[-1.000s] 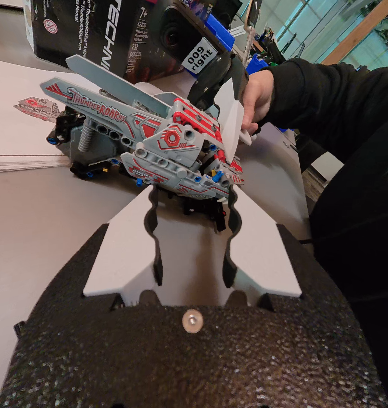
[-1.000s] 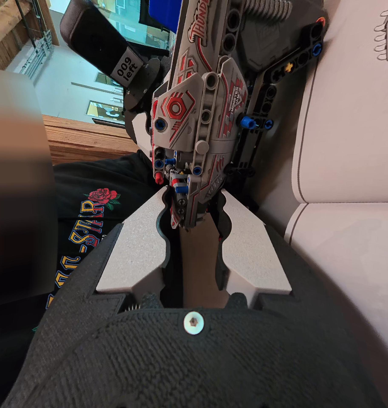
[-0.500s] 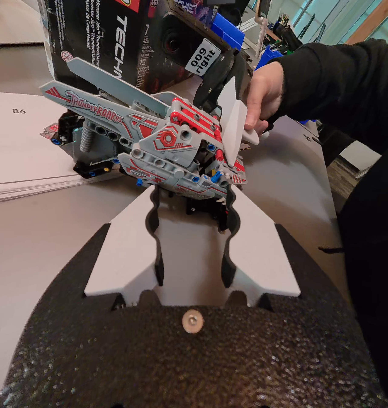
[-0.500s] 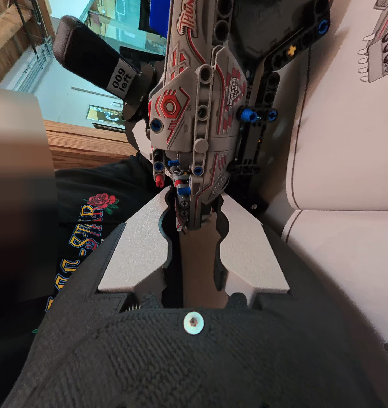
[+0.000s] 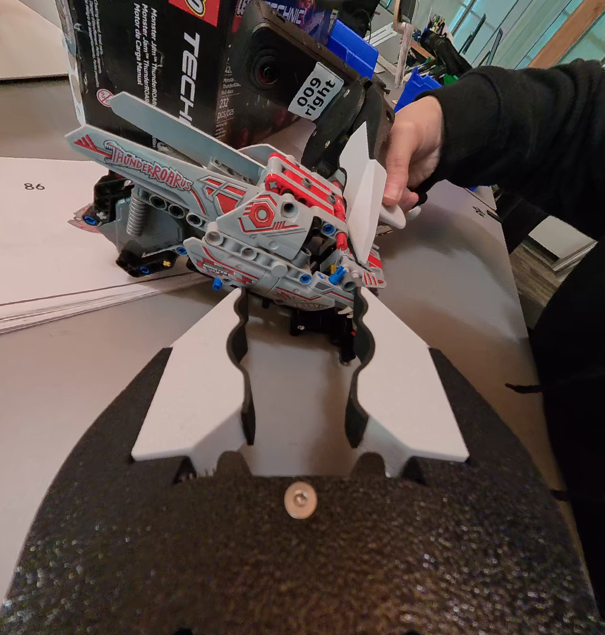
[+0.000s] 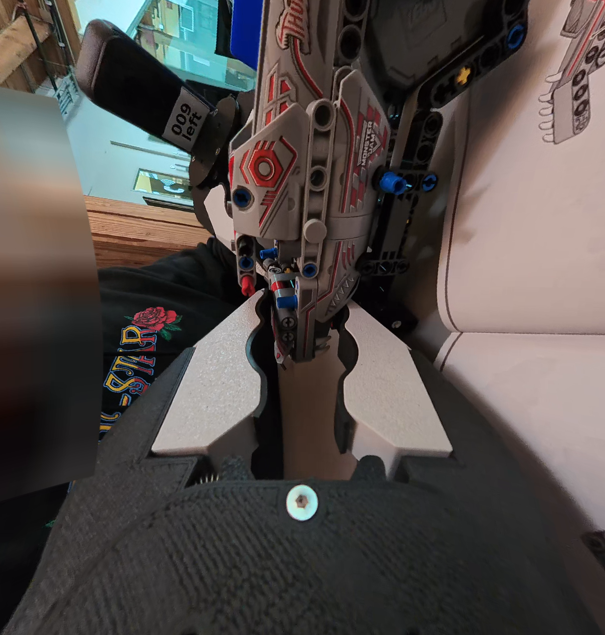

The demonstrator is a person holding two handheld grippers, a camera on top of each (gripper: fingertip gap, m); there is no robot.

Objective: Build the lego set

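Note:
The lego model, a grey truck body with red markings, blue pins and a black chassis, lies tilted with its rear on the instruction booklet. My left gripper closes from the side on its lower panel and chassis. My right gripper comes from the far right, one white finger across the model's nose. In the right wrist view the model points at me, and its toothed nose sits between the fingertips of my right gripper. The left gripper shows behind the model.
A black lego box stands behind the model. The booklet lies open on the grey table. A person's hand in a black sleeve holds the right gripper. Blue bins stand at the back.
Both grippers keep their hold. The model and grippers have shifted a little; more of the box and booklet page shows in the left wrist view, and the model sits closer in the right wrist view.

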